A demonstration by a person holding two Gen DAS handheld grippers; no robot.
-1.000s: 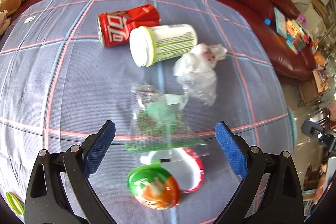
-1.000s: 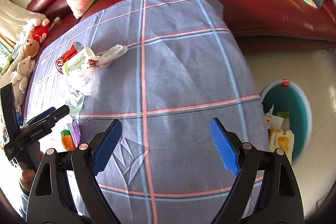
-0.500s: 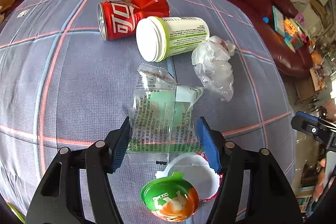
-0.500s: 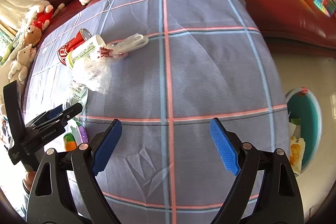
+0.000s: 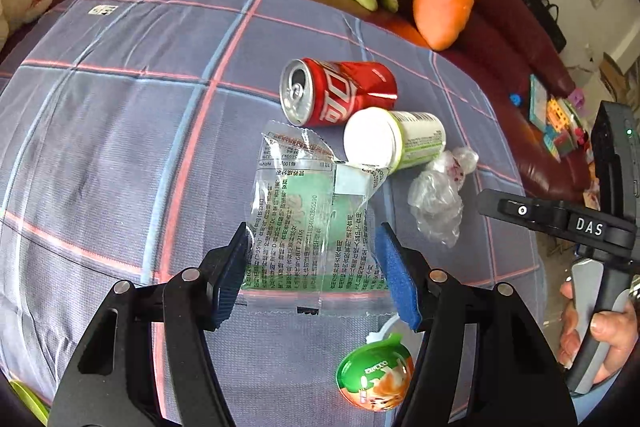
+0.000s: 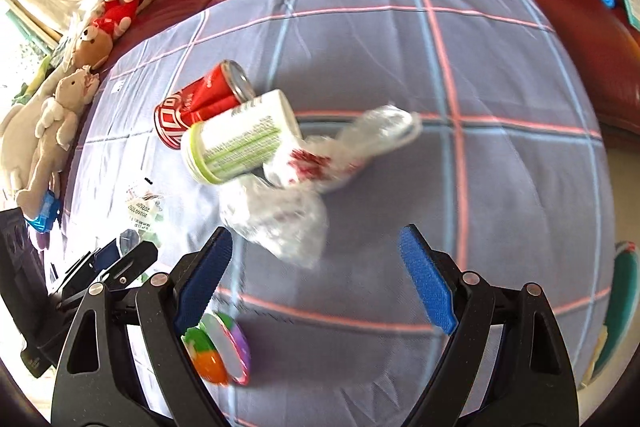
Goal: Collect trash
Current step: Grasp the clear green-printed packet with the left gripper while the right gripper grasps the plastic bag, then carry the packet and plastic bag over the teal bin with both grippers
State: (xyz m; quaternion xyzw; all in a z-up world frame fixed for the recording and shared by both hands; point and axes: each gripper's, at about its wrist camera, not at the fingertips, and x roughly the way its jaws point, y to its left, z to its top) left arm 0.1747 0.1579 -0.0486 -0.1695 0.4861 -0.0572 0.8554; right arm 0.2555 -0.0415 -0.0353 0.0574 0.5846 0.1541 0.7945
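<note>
On the checked cloth (image 5: 120, 131), my left gripper (image 5: 310, 271) is clamped on the clear wrapper (image 5: 312, 211), whose long axis runs straight ahead toward the cloth's far edge. My right gripper (image 6: 316, 275), jaws apart and empty, sits just short of the crumpled plastic bag (image 6: 280, 215), nearest it.

Lying on the checked blue cloth (image 5: 120, 131) of the table: a red can (image 5: 336, 91) on its side, touching a white tub (image 5: 394, 141); just beside these, a crumpled clear bag (image 5: 438, 203); nearer, sitting on the cloth, a green-and-orange cup lid (image 5: 376, 375) and a white dish (image 5: 390, 327) underneath.
</note>
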